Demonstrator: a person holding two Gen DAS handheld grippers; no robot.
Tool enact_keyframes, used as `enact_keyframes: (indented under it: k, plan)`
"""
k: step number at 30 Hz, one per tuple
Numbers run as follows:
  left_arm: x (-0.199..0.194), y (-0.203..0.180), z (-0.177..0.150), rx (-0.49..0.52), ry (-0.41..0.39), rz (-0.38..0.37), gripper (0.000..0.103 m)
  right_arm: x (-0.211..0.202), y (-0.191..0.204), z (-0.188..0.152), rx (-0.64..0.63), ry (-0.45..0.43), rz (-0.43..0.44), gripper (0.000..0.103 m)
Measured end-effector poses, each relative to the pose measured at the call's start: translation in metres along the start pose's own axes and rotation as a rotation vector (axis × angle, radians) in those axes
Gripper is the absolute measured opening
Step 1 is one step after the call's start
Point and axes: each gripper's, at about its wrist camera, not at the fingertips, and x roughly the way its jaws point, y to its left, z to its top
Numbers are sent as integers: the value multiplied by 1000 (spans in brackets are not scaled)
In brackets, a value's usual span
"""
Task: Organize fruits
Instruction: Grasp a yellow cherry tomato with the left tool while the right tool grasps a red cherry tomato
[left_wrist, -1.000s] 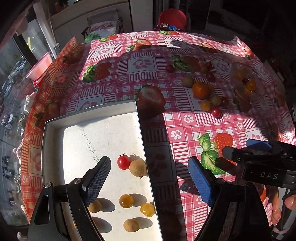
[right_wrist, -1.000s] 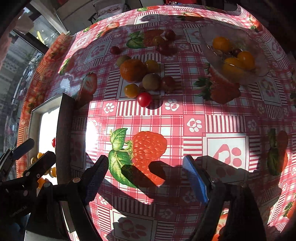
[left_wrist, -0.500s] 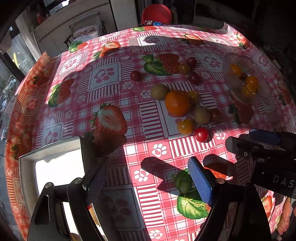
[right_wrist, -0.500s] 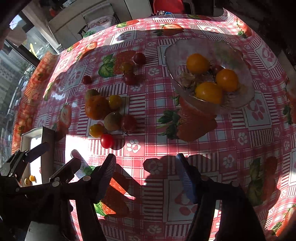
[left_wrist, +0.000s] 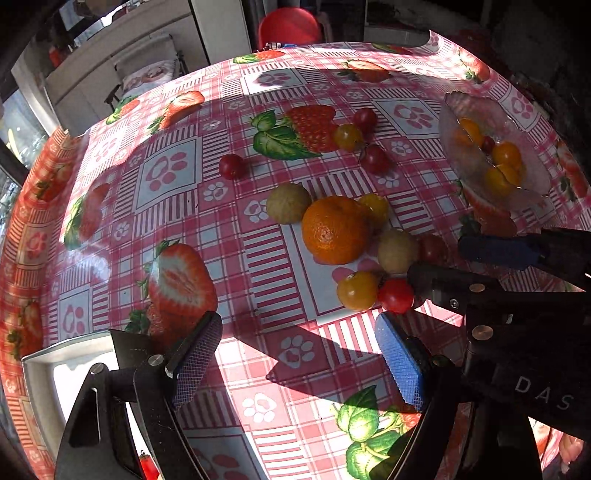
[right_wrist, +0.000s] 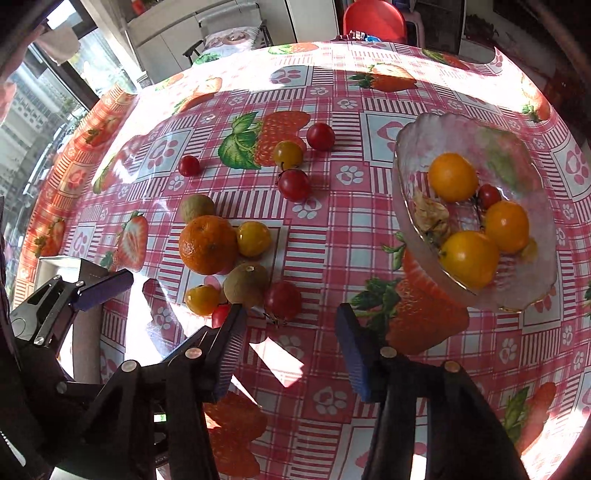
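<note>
Loose fruit lies mid-table: an orange (left_wrist: 334, 229) (right_wrist: 207, 244), brownish round fruits (left_wrist: 288, 203) (right_wrist: 246, 284), yellow tomatoes (left_wrist: 357, 290) (right_wrist: 253, 238) and red cherry tomatoes (left_wrist: 396, 295) (right_wrist: 282, 300). A glass bowl (right_wrist: 417, 140) (left_wrist: 452, 147) at the right holds several yellow fruits and a red tomato. My left gripper (left_wrist: 299, 358) is open and empty, just short of the pile. My right gripper (right_wrist: 290, 354) is open and empty, just in front of the dark red tomato; it also shows in the left wrist view (left_wrist: 461, 266).
A white metal tray (left_wrist: 40, 373) (right_wrist: 50, 264) sits at the table's near left edge. The table has a red checked strawberry-print cloth (left_wrist: 177, 173). A red chair (right_wrist: 375, 18) stands beyond the far edge.
Both grippers have moved forward and right, away from the tray, toward the fruit pile and bowl. Both stay open and empty.
</note>
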Motion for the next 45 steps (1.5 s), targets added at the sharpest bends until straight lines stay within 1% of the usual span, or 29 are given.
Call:
enact_keyframes:
  k: [1,2,4,8,9,11,13,15,16,17,18,19,20,21,23,27,32,35,38,41,43,44,45]
  plan:
    - [1,-1,0,3,1,0,86,1,0,2,-4,0,0,43]
    - [2,-2,1,4,-3,-2,86,1,-1,3,-8,-2,0,39]
    - [2,-3,3,3,-4,-6,86,1,-3,4,-7,2,14,24]
    - [3,-6,7,0,-7,-9,86,-4,-13,0,39,4,29,23]
    - [4,-7,8,-2,-10,-11,84,-6,-15,-2,45,3,31,23]
    - [4,-7,10,-9,-13,-32,77,-10,-18,-7,52,6,38,23]
    - [4,-9,11,-3,-19,-26,76,-14,-22,-12,59,5,43,23]
    - [4,-10,13,-7,-21,-41,68,-18,-26,-15,73,7,46,23]
    - [4,-10,13,-10,-21,-51,66,-20,-28,-17,80,8,49,23]
    - [3,-11,13,-12,-22,-60,60,-21,-29,-19,84,8,52,23]
    - [3,-13,14,-8,-27,-63,50,-23,-29,-21,88,8,55,23]
    - [2,-15,14,0,-30,-66,44,-25,-29,-23,90,9,57,23]
    - [1,-17,14,7,-31,-72,34,-26,-29,-25,91,9,59,23]
    - [1,-20,15,12,-30,-76,30,-27,-29,-27,93,10,62,23]
    - [1,-22,15,16,-31,-75,26,-29,-30,-32,100,13,68,23]
    - [-4,-21,6,-7,-16,-91,26,-33,-31,-42,115,18,76,23]
    - [-14,-18,-21,-33,7,-100,26,-39,-31,-57,139,33,89,23]
    - [-18,-18,-32,-32,5,-91,26,-38,-31,-63,140,40,89,23]
    - [-17,-16,-31,-45,1,-91,26,-33,-30,-59,133,38,83,24]
    - [-15,-14,-25,-58,-6,-87,26,-25,-30,-48,120,32,62,24]
    - [-14,-13,-22,-63,-10,-86,26,-22,-30,-41,120,23,64,24]
    - [-14,-13,-21,-61,-12,-84,26,-21,-30,-38,119,16,66,29]
    - [-13,-13,-20,-57,-12,-81,26,-20,-29,-34,116,12,66,40]
